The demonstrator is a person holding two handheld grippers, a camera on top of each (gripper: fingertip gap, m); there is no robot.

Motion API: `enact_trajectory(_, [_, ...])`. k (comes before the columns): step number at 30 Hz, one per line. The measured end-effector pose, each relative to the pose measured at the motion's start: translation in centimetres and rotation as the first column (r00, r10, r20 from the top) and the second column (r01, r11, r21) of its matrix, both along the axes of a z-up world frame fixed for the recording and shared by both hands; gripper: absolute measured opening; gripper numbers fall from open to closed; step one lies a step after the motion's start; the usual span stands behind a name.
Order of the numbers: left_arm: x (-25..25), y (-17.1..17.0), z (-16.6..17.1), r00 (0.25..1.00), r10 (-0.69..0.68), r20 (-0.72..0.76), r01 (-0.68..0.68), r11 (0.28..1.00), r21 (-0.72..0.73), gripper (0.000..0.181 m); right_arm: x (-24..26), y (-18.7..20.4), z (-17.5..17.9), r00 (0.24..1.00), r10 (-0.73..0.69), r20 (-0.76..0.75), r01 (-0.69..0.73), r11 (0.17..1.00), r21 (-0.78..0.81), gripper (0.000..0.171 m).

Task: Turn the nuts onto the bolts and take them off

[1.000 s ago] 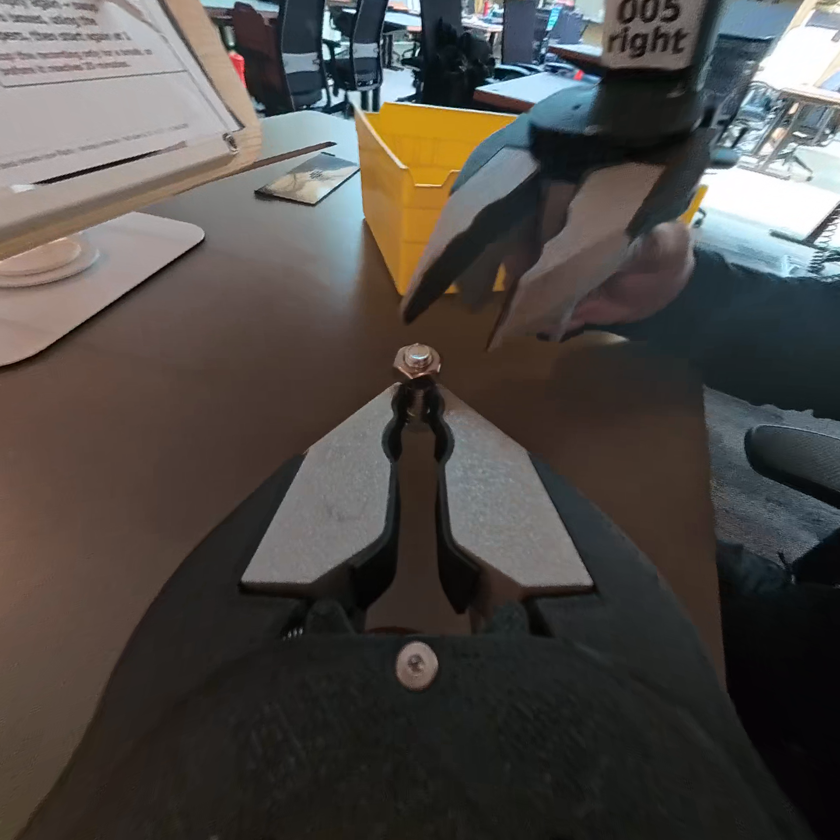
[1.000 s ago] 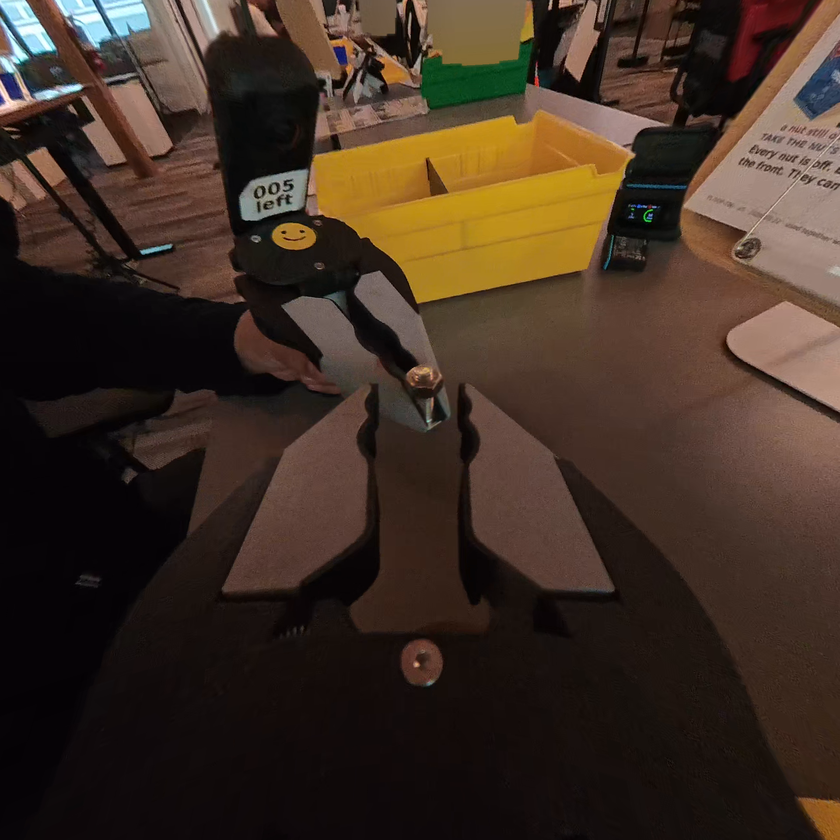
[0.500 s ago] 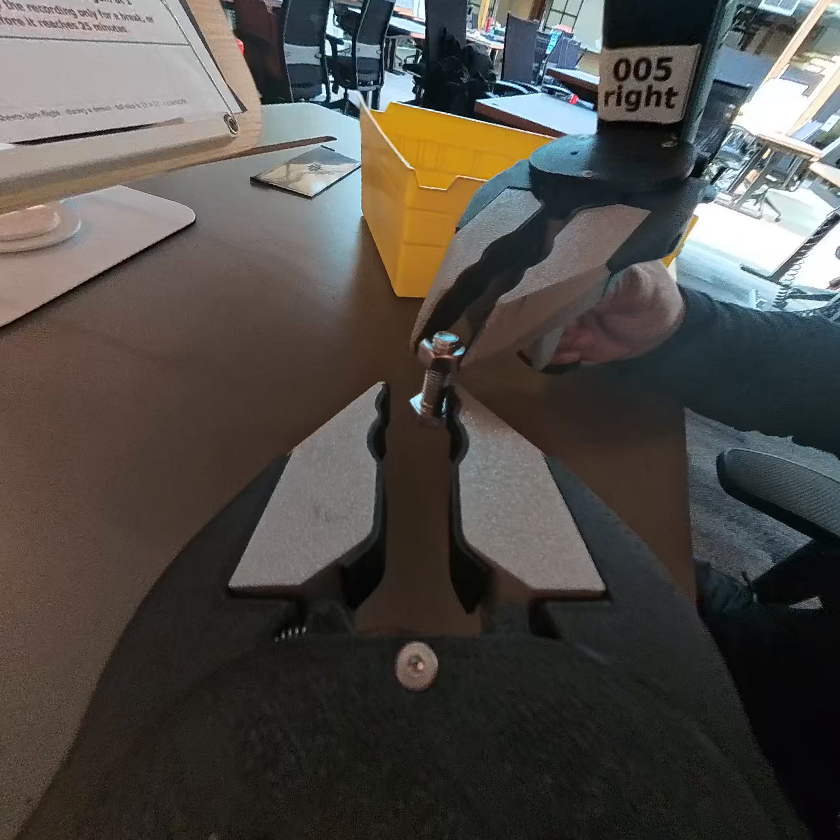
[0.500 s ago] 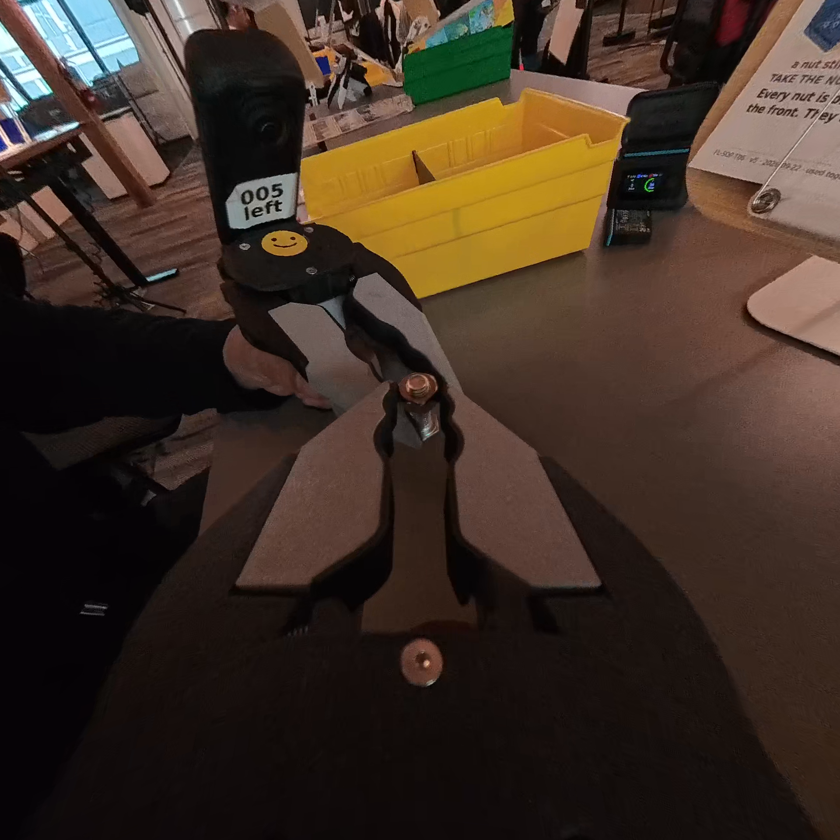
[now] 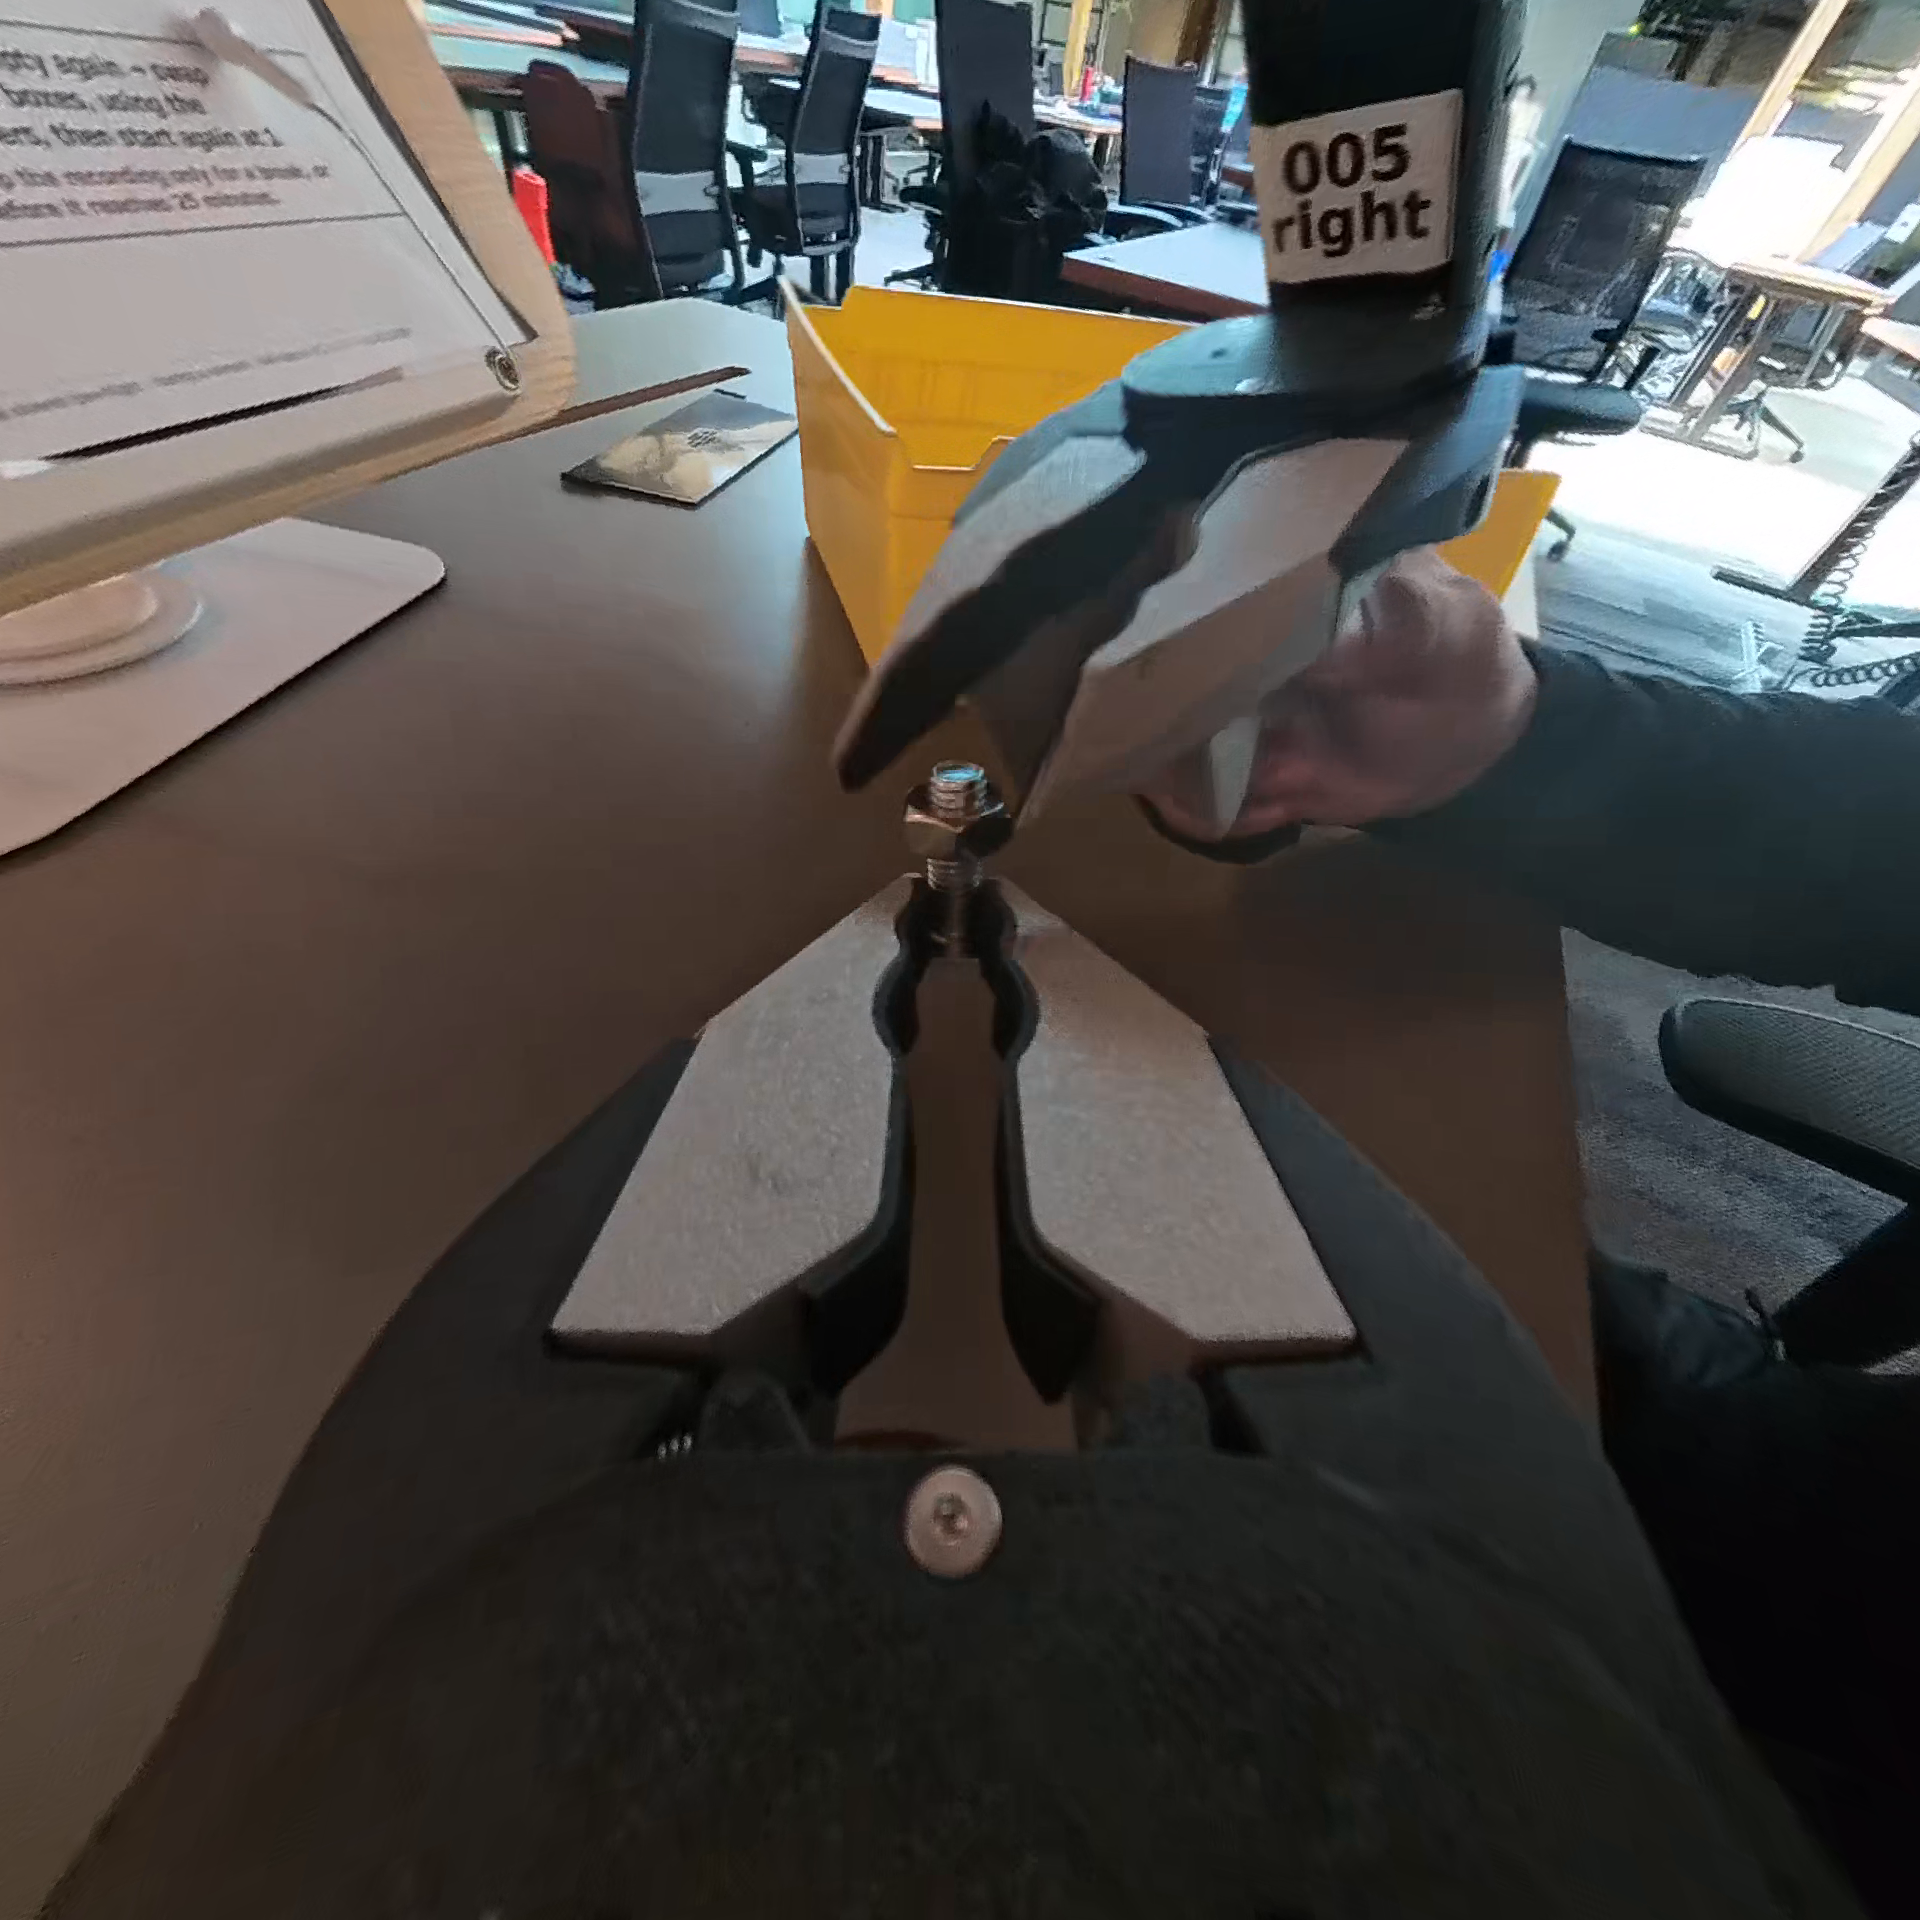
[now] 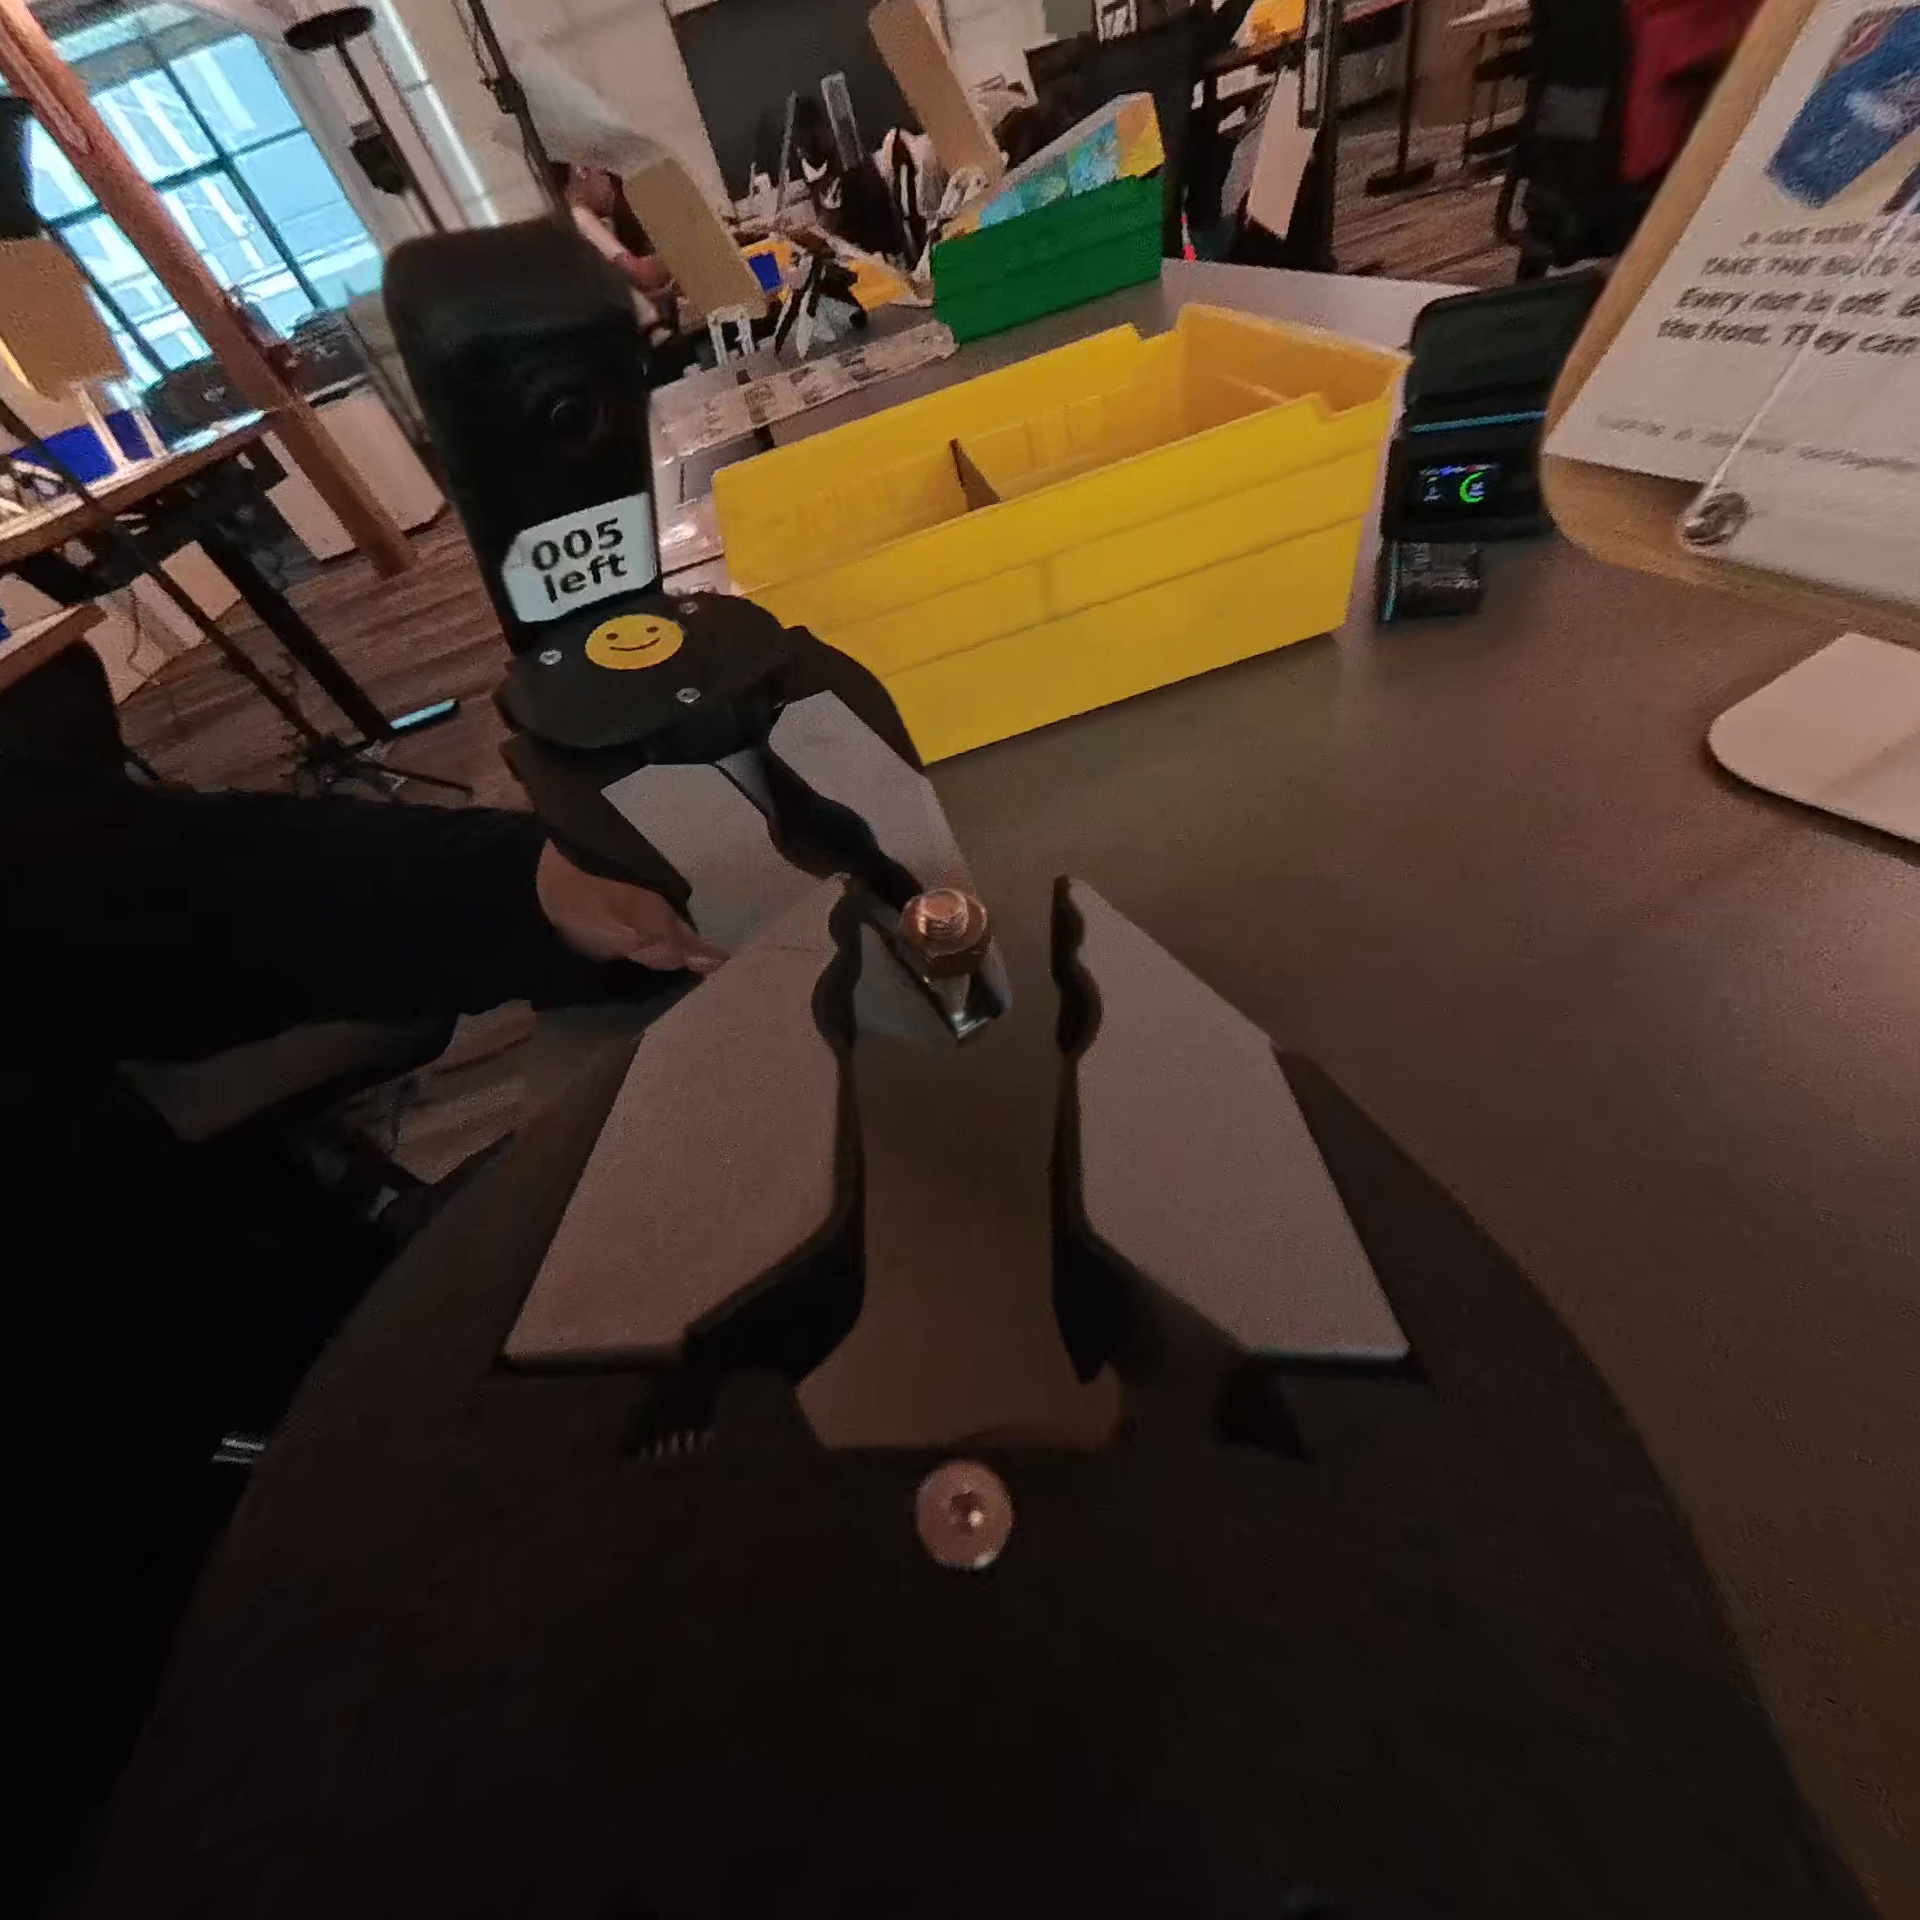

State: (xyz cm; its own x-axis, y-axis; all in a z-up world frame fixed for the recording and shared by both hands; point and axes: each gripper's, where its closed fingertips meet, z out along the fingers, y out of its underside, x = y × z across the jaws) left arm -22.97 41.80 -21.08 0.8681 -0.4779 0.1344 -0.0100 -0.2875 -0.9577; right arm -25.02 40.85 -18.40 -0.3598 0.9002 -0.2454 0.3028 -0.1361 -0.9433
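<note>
The bolt (image 5: 948, 883) stands upright over the table, a bright steel shank with a hex nut (image 5: 951, 826) sitting a few threads below its top end. The left gripper (image 5: 951, 925) has its fingers closed on the lower shank, holding it clear of the surface. The right gripper (image 6: 951, 935) has its fingers spread, one tip on either side of the nut; whether either tip touches it I cannot tell.

The table (image 5: 416, 831) is broad, dark brown and smooth. A yellow bin (image 6: 1039, 582) with an inner divider stands on it beyond the grippers, a white stand (image 5: 208, 623) carrying a printed sheet is off to one side, and a small black device (image 6: 1455, 499) with a lit screen sits by the bin. Behind lies an office room with black chairs (image 5: 675, 156), other desks and a green bin (image 6: 1039, 260).
</note>
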Motion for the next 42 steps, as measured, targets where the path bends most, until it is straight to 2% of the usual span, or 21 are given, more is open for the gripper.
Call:
enact_trajectory(3, [0.1, 0.0, 0.0, 1.0, 0.0, 0.009, 0.001, 1.0, -0.005, 0.008, -0.3, -0.5, -0.8, 1.0, -0.009, 0.027, 0.007, 0.998, 0.058, 0.016])
enact_trajectory(7, [0.0, 0.1, 0.6, 1.0, 0.016, 0.027, -0.017, 0.999, 0.03, 0.009, -0.2, 0.0, -0.5, 0.998, -0.064, 0.025, 0.062, 0.995, 0.075, 0.016])
enact_trajectory(11, [-0.1, -0.5, 3.3, 0.987, -0.022, 0.16, 0.003, 0.993, 0.118, 0.04, 1.0, 1.9, 2.0, 0.979, -0.201, -0.024, 0.202, 0.972, 0.118, 0.016])
enact_trajectory(12, [-0.3, -0.7, 3.5, 0.987, -0.02, 0.161, -0.001, 0.992, 0.126, 0.041, 1.9, 2.8, 3.6, 0.967, -0.25, -0.052, 0.255, 0.957, 0.138, 0.016])
enact_trajectory(14, [-0.2, -1.0, 3.3, 0.989, -0.029, 0.146, 0.011, 0.993, 0.12, 0.04, 5.1, 5.7, 7.3, 0.92, -0.376, -0.108, 0.391, 0.892, 0.228, 0.016])
enact_trajectory(16, [0.2, -0.9, 2.4, 0.996, -0.019, 0.091, 0.011, 0.996, 0.09, 0.038, 9.9, 10.6, 11.1, 0.822, -0.55, -0.149, 0.564, 0.748, 0.351, 0.015])
enact_trajectory(17, [0.4, -0.8, 2.0, 0.997, -0.018, 0.069, 0.013, 0.997, 0.077, 0.037, 12.5, 13.2, 11.9, 0.773, -0.623, -0.117, 0.612, 0.685, 0.396, 0.015])
enact_trajectory(19, [1.0, -0.8, 1.5, 0.998, -0.037, 0.06, 0.034, 0.998, 0.05, 0.036, 16.6, 18.0, 10.3, 0.684, -0.728, 0.055, 0.631, 0.628, 0.455, 0.015])
enact_trajectory(22, [1.5, -0.7, 0.5, 0.997, -0.053, 0.048, 0.053, 0.999, -0.007, 0.035, 20.8, 22.4, 2.0, 0.517, -0.756, 0.403, 0.513, 0.65, 0.561, 0.015])
enact_trajectory(25, [1.7, -0.7, -0.9, 0.998, -0.047, -0.028, 0.046, 0.998, -0.038, 0.036, 22.8, 23.5, -5.0, 0.369, -0.703, 0.608, 0.364, 0.711, 0.602, 0.015])
enact_trajectory(27, [1.6, -0.5, -1.7, 0.997, -0.022, -0.076, 0.018, 0.998, -0.053, 0.037, 23.1, 23.4, -8.0, 0.31, -0.638, 0.705, 0.321, 0.768, 0.554, 0.015])
enact_trajectory(28, [1.6, -0.4, -1.8, 0.996, -0.014, -0.092, 0.009, 0.998, -0.058, 0.039, 22.9, 23.4, -8.7, 0.306, -0.617, 0.725, 0.316, 0.784, 0.535, 0.018])
enact_trajectory(30, [1.7, -0.5, -1.7, 0.995, 0.003, -0.102, -0.007, 0.999, -0.044, 0.04, 22.1, 23.6, -8.2, 0.33, -0.611, 0.719, 0.324, 0.789, 0.522, 0.021])
enact_trajectory(31, [2.0, -0.8, -1.6, 0.995, -0.001, -0.095, -0.003, 0.999, -0.041, 0.041, 21.7, 23.8, -6.8, 0.347, -0.638, 0.688, 0.347, 0.769, 0.538, 0.027])
enact_trajectory(32, [2.4, -1.3, -1.6, 0.996, -0.013, -0.083, 0.009, 0.999, -0.047, 0.042, 21.2, 23.9, -4.9, 0.374, -0.674, 0.637, 0.383, 0.738, 0.556, 0.032])
enact_trajectory(34, [3.0, -2.6, -1.2, 0.997, -0.037, -0.061, 0.034, 0.998, -0.048, 0.045, 19.4, 22.6, 0.0, 0.477, -0.713, 0.514, 0.453, 0.701, 0.551, 0.034])
enact_trajectory(36, [3.1, -4.3, -0.5, 0.997, -0.057, -0.043, 0.055, 0.997, -0.053, 0.046, 17.2, 19.7, 4.4, 0.593, -0.702, 0.394, 0.483, 0.702, 0.523, 0.037])
enact_trajectory(38, [2.6, -6.2, 1.3, 0.998, -0.06, -0.034, 0.058, 0.997, -0.06, 0.05, 14.7, 15.5, 6.7, 0.7, -0.636, 0.324, 0.449, 0.745, 0.493, 0.038])
enact_trajectory(40, [0.4, -7.9, 4.8, 0.998, -0.016, -0.054, 0.015, 1.0, -0.023, 0.048, 11.8, 10.7, 6.9, 0.801, -0.521, 0.295, 0.36, 0.812, 0.459, 0.041])
enact_trajectory(42, [-4.1, -9.3, 8.8, 0.991, 0.073, -0.11, -0.072, 0.997, 0.016, 0.042, 8.9, 6.5, 5.9, 0.875, -0.403, 0.268, 0.264, 0.862, 0.433, 0.041])
